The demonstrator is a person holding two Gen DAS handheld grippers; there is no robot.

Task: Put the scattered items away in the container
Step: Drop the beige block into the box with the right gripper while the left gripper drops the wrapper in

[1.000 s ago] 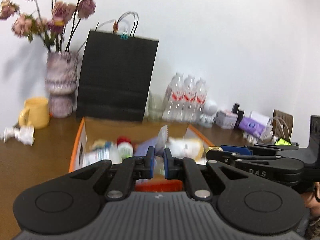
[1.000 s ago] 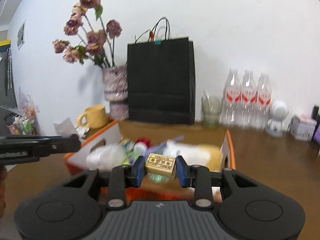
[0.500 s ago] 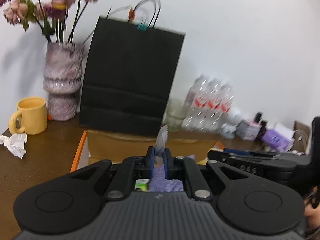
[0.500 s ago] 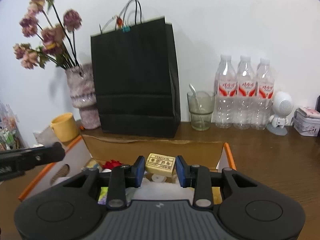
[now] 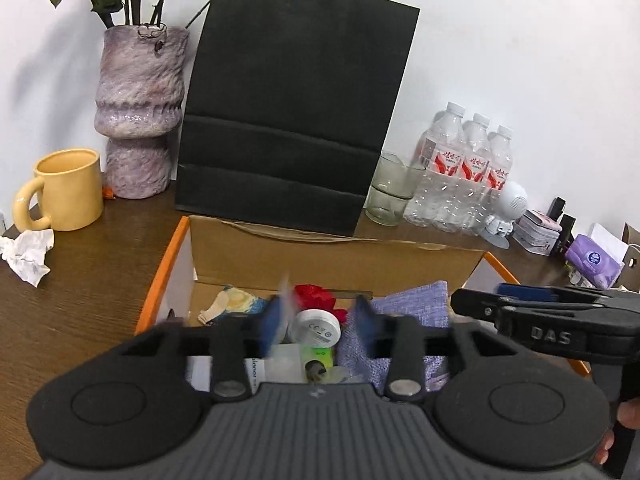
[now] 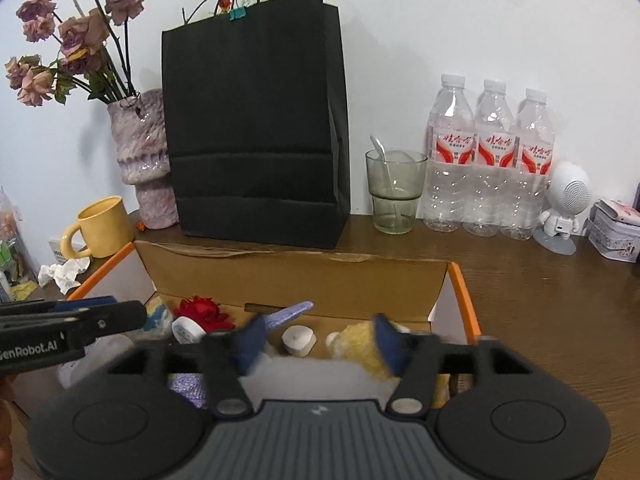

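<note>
An open cardboard box with orange edges [image 5: 320, 256] [image 6: 296, 276] sits on the wooden table and holds several items: a red flower [image 5: 314, 296] [image 6: 202, 308], a white round jar [image 5: 316, 326], purple cloth [image 5: 408, 312], a yellow fluffy item [image 6: 356, 346] and a small white cap [image 6: 298, 338]. My left gripper [image 5: 320, 320] is open over the box, with a blurred thin packet [image 5: 285, 296] beside its left finger. My right gripper [image 6: 318, 342] is open and empty over the box. Each gripper shows from the side in the other's view.
A black paper bag [image 5: 296, 112] stands behind the box. A vase of dried flowers [image 5: 140, 112], a yellow mug [image 5: 66, 190] and crumpled tissue [image 5: 26, 254] are to the left. A glass [image 6: 394, 192], three water bottles [image 6: 490, 160], a white robot figure [image 6: 564, 204] and a tin [image 6: 618, 232] are to the right.
Both grippers moved forward over the box and opened. The left let go of the thin packet, and the right let go of the small tan block, which is out of sight now.
</note>
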